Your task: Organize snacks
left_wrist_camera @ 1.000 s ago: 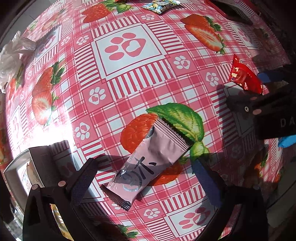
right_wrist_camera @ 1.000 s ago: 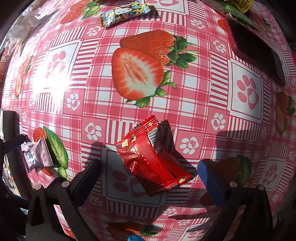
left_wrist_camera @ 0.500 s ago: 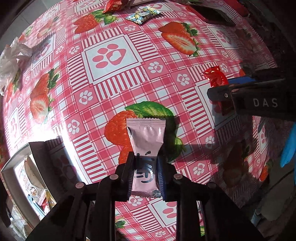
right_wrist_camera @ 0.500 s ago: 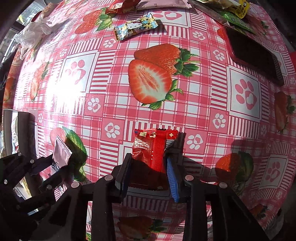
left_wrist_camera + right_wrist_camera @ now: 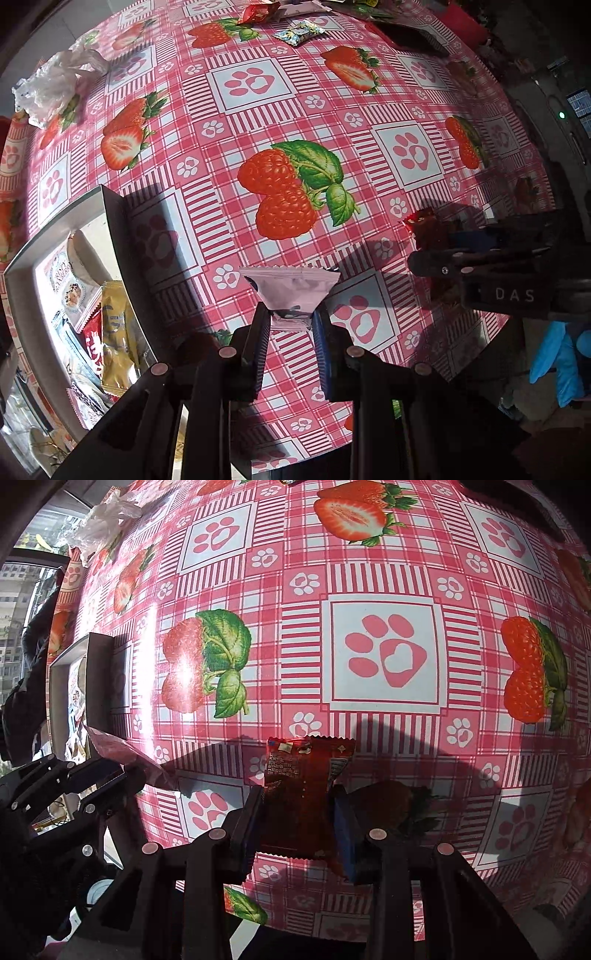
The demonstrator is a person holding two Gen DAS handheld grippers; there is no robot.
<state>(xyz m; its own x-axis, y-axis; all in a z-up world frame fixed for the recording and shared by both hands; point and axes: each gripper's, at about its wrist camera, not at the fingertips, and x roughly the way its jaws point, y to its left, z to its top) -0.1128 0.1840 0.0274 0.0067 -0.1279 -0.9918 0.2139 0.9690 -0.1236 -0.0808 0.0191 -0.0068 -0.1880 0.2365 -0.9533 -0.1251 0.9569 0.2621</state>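
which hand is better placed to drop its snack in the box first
Left. The left tool, holding the pink packet, is beside the open box. The right tool, with its red packet, is farther away.

Home dining spot, table under a strawberry-and-paw-print plastic tablecloth [image 5: 280, 122], scattered snack packets [image 5: 299, 31], crumpled plastic bag [image 5: 55, 85]

Middle of surface [image 5: 317, 110]: bare patterned cloth, open room between both claws and far edge.
Left edge: open box [image 5: 55, 236], upright walls, packets inside.
Far left corner: crumpled plastic bag [image 5: 55, 81].
Far edge: scattered packets [image 5: 299, 31], dark flat tray [image 5: 410, 37].
Right of left claw [image 5: 290, 328]: right claw [image 5: 436, 240] with red packet [image 5: 428, 229], blocking that side.
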